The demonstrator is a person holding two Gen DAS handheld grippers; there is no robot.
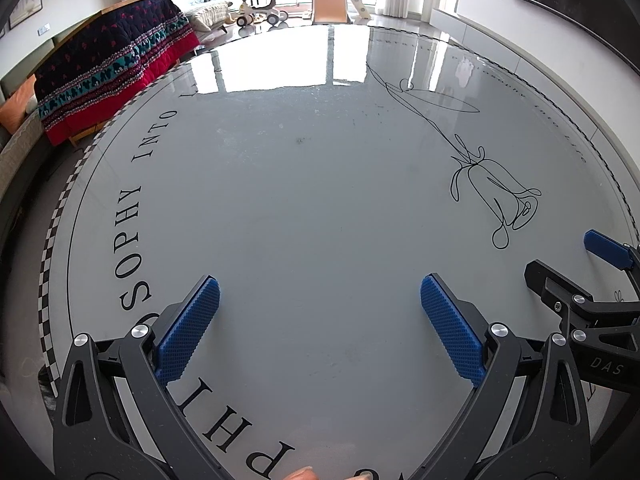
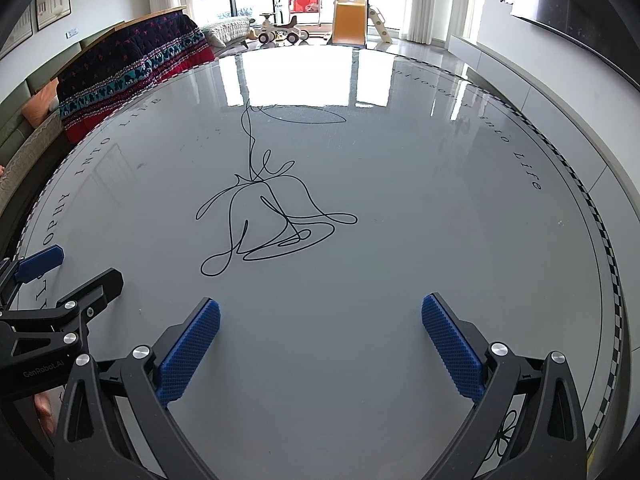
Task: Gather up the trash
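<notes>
My left gripper (image 1: 319,292) is open and empty, its blue pads wide apart above the round grey table (image 1: 304,208). My right gripper (image 2: 320,312) is also open and empty above the same table (image 2: 400,220). The right gripper shows at the right edge of the left wrist view (image 1: 568,264); the left gripper shows at the left edge of the right wrist view (image 2: 76,268). I see no trash on the table in either view.
The table bears black lettering and a line drawing of a flower (image 2: 264,220). A dark quilt with a red border (image 1: 108,76) hangs over a bench behind the table's left edge. Children's toys and a slide (image 2: 348,20) stand by the far windows.
</notes>
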